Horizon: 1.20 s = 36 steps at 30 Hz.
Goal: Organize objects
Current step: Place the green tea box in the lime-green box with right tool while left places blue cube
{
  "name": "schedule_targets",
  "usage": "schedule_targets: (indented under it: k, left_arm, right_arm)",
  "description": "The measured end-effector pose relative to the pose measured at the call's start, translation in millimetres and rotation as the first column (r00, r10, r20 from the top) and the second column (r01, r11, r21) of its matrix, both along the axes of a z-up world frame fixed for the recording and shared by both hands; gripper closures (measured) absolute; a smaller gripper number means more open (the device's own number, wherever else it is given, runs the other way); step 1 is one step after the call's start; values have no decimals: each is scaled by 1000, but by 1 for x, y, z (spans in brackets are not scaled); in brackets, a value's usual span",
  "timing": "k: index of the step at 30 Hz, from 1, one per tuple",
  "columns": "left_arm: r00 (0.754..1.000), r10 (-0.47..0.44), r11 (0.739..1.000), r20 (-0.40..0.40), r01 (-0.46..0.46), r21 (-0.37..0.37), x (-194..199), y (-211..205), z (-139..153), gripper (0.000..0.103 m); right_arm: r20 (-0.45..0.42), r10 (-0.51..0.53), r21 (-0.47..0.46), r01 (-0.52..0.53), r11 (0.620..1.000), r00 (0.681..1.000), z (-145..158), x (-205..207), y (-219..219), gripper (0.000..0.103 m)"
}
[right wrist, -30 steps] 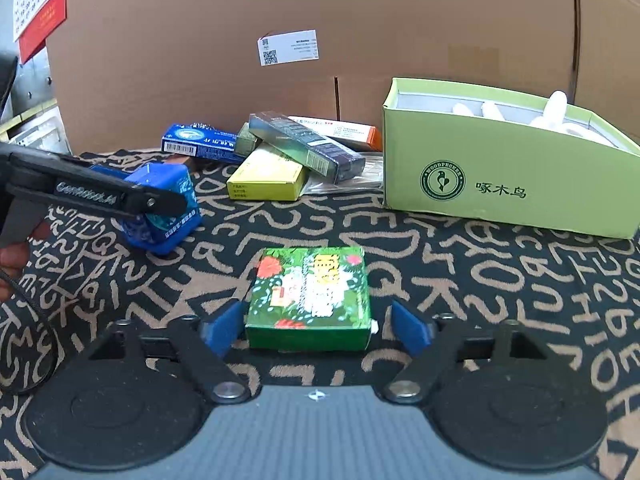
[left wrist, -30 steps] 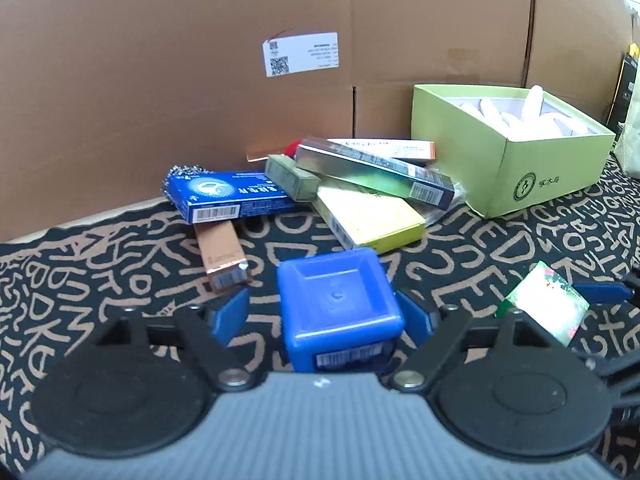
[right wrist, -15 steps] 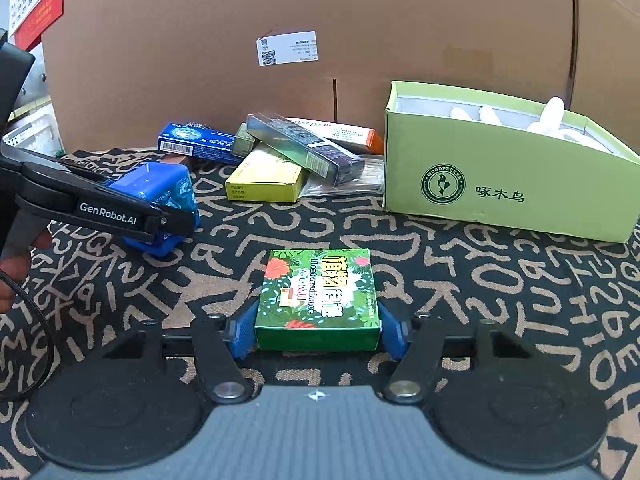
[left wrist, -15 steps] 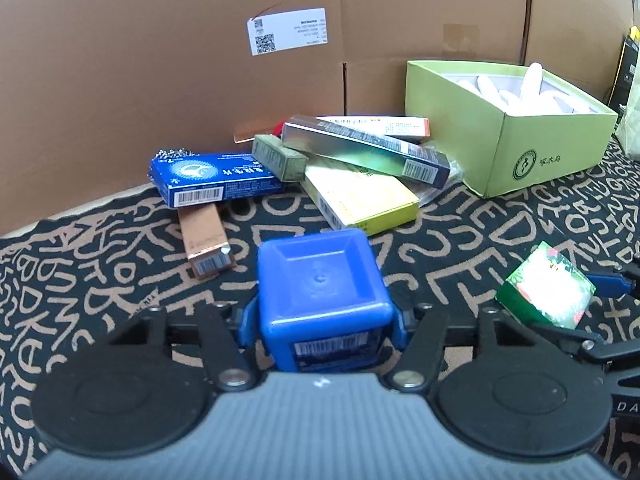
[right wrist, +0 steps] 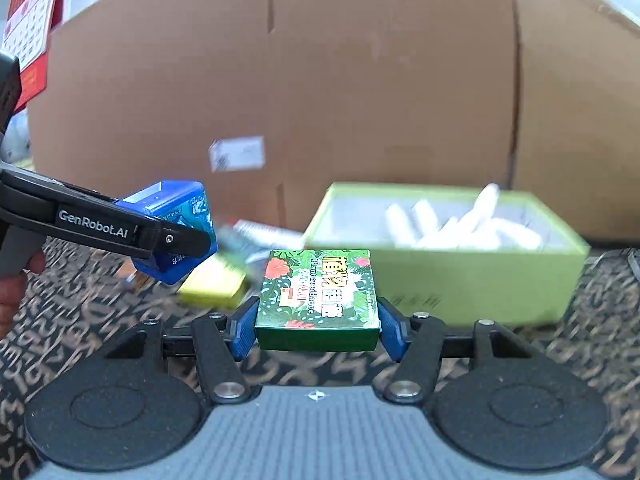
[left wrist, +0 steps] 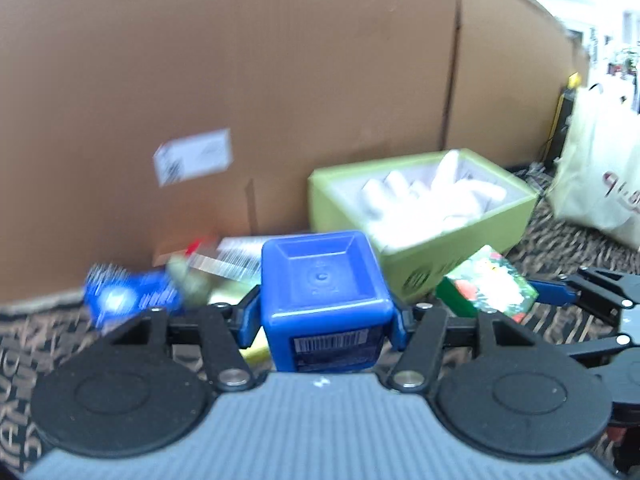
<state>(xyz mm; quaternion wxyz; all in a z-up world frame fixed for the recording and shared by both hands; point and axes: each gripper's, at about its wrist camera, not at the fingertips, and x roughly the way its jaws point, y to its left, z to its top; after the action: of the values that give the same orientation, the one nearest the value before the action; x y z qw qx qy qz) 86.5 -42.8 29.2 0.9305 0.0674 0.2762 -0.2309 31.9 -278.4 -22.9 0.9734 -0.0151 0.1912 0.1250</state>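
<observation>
My left gripper [left wrist: 322, 320] is shut on a blue plastic box [left wrist: 322, 296] and holds it up off the patterned cloth. It also shows in the right wrist view [right wrist: 172, 232], at the left. My right gripper [right wrist: 316, 326] is shut on a flat green flowered box [right wrist: 318, 296], also lifted; that box shows in the left wrist view [left wrist: 486, 284] at the right. An open light-green box [right wrist: 460, 280] with white pieces inside stands behind, right of centre, and shows in the left wrist view [left wrist: 420, 216] too.
A blurred pile of flat boxes [left wrist: 160, 288] lies on the cloth at the back left, a yellow box [right wrist: 212, 290] among them. A big cardboard wall [right wrist: 320, 100] closes the back. A white bag [left wrist: 600, 176] stands at the far right.
Both grippers closed on their boxes, then lifted them off the cloth. Both views have swung upward and toward the light-green box, with motion blur.
</observation>
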Motion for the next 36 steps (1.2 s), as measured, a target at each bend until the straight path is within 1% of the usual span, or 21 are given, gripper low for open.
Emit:
schedule_targets:
  k: [5, 8, 11, 16, 19, 20, 21, 22, 23, 25, 27, 30, 33, 36]
  left_arm:
    - [998, -47, 999, 40, 48, -18, 18, -46, 23, 44]
    - [998, -58, 998, 21, 59, -36, 38, -71, 27, 44]
    - [998, -65, 996, -9, 64, -59, 63, -96, 23, 44]
    - [998, -62, 997, -24, 61, -52, 95, -132, 13, 44]
    - [997, -63, 997, -37, 61, -45, 109, -151, 4, 44]
    - [997, -65, 997, -39, 64, -40, 114, -156, 0, 44]
    - [997, -72, 997, -41, 71, -34, 119, -161, -5, 44]
    - [995, -85, 996, -46, 84, -29, 123, -164, -11, 38]
    - [995, -88, 996, -50, 87, -25, 126, -166, -16, 21]
    - [998, -60, 998, -33, 59, -35, 124, -162, -24, 6]
    - [999, -53, 997, -5, 53, -49, 120, -155, -27, 3]
    - [999, -45, 997, 0, 45, -59, 115, -149, -28, 0]
    - [999, -40, 997, 1, 40, -71, 109, -142, -24, 0]
    - [999, -32, 995, 12, 33, -91, 102, -132, -14, 0]
  right_arm:
    - [63, -64, -13, 65, 998, 996, 16, 16, -28, 39]
    - [84, -115, -12, 116, 993, 990, 22, 31, -48, 39]
    - [93, -162, -10, 163, 987, 982, 25, 51, -69, 38]
    - [104, -220, -22, 223, 974, 970, 27, 87, -95, 38]
    - [109, -235, -20, 239, 971, 966, 22, 104, -105, 38]
    - [108, -234, -15, 237, 971, 966, 19, 110, -108, 36]
    - [102, -229, -11, 231, 973, 968, 14, 117, -111, 28]
    - [86, -223, -15, 225, 974, 971, 9, 124, -114, 23]
    - [70, -232, -20, 234, 972, 970, 4, 127, -116, 21]
    - [62, -248, -21, 249, 968, 967, -5, 125, -120, 21]
    - [68, -246, -6, 247, 969, 967, -11, 120, -122, 18]
    - [89, -267, 9, 267, 964, 960, -13, 113, -121, 14]
    - [90, -262, 5, 262, 965, 961, -9, 109, -115, 13]
    - [115, -238, 12, 238, 971, 964, 3, 95, -109, 12]
